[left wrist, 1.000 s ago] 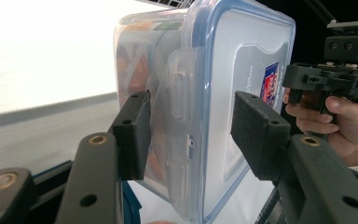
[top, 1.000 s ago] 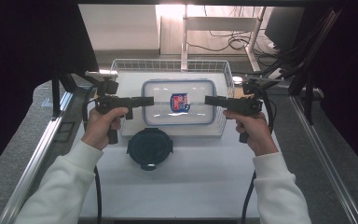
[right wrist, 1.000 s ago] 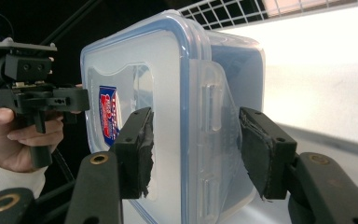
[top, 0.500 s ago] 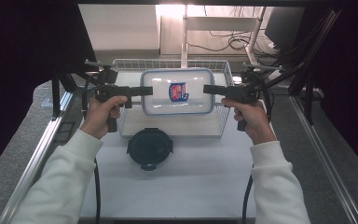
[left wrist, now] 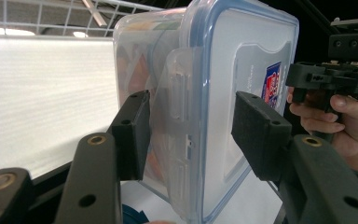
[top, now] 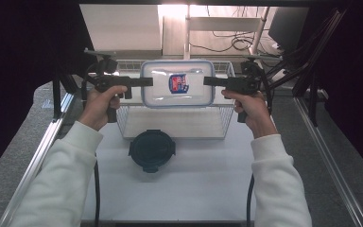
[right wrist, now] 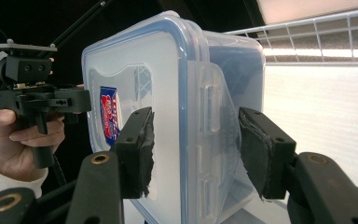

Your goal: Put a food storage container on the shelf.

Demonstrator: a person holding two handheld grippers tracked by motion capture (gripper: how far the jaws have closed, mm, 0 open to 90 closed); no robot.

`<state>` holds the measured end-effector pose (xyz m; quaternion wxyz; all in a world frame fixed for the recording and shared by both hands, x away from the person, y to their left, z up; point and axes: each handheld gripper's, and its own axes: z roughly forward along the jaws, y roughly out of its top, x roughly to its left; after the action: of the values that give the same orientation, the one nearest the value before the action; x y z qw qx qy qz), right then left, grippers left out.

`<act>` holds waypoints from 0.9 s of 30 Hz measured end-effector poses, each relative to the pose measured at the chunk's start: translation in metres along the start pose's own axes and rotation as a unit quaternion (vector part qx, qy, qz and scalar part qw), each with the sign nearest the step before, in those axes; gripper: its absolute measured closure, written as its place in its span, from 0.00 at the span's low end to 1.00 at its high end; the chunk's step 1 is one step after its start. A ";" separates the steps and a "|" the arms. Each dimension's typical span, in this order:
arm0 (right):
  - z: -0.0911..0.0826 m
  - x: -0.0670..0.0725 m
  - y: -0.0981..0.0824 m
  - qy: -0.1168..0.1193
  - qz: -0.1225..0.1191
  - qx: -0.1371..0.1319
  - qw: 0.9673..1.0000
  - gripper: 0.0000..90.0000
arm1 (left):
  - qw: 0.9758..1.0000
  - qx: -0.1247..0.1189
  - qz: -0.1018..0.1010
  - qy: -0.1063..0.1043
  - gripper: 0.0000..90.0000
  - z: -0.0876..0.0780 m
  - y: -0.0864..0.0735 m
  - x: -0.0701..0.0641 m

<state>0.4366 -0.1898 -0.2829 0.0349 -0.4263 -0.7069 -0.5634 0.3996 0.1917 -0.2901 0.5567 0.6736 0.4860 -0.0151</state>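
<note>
Where the high view looks down, a clear lidded container [top: 177, 90] with a blue-rimmed lid and a red-and-blue label hangs in the air over the wire basket [top: 175, 120], carried between the two grippers.

Left gripper [top: 142, 82]: jaws clamped on the container's left short end, pads on lid and base either side of the side latch [left wrist: 179, 140].

Right gripper [top: 212, 81]: jaws clamped likewise on the right short end.

Contents: orange shapes behind the wall in the left gripper view, too blurred to identify.

Label [right wrist: 111, 114]: print not legible.

Round dark lid [top: 152, 150]: lies on the white table [top: 203, 189] in front of the basket.

Basket floor: partly hidden under the container.
</note>
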 end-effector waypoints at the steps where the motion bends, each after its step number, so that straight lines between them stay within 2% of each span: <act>1: 0.000 0.000 0.000 0.000 0.000 0.000 1.000 0.52 | 1.000 0.000 0.000 0.000 0.53 0.000 0.000 0.000; 7: 0.004 0.001 0.010 -0.006 -0.006 0.003 1.000 0.52 | 1.000 0.003 0.000 0.000 0.53 0.003 0.008 0.005; 11: 0.008 -0.003 0.014 -0.006 -0.003 0.003 1.000 0.52 | 1.000 0.005 -0.002 0.000 0.53 0.006 0.013 0.009; 19: 0.023 -0.013 0.024 -0.011 0.007 0.014 1.000 0.52 | 1.000 0.012 -0.021 -0.002 0.53 0.014 0.020 0.029; 23: 0.036 -0.026 0.024 -0.012 0.023 0.021 0.999 0.51 | 0.999 0.021 -0.031 0.004 0.53 0.021 0.021 0.038; 24: 0.037 -0.028 0.024 -0.013 0.026 0.022 0.999 0.51 | 0.999 0.020 -0.038 0.003 0.52 0.024 0.021 0.043; 27: 0.040 -0.031 0.024 -0.015 0.033 0.023 0.999 0.51 | 0.999 0.019 -0.042 0.002 0.53 0.025 0.023 0.045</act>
<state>0.4894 -0.1741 -0.2952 0.0527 -0.4569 -0.7056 -0.5390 0.4515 0.2039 -0.3084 0.5413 0.6630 0.5149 -0.0468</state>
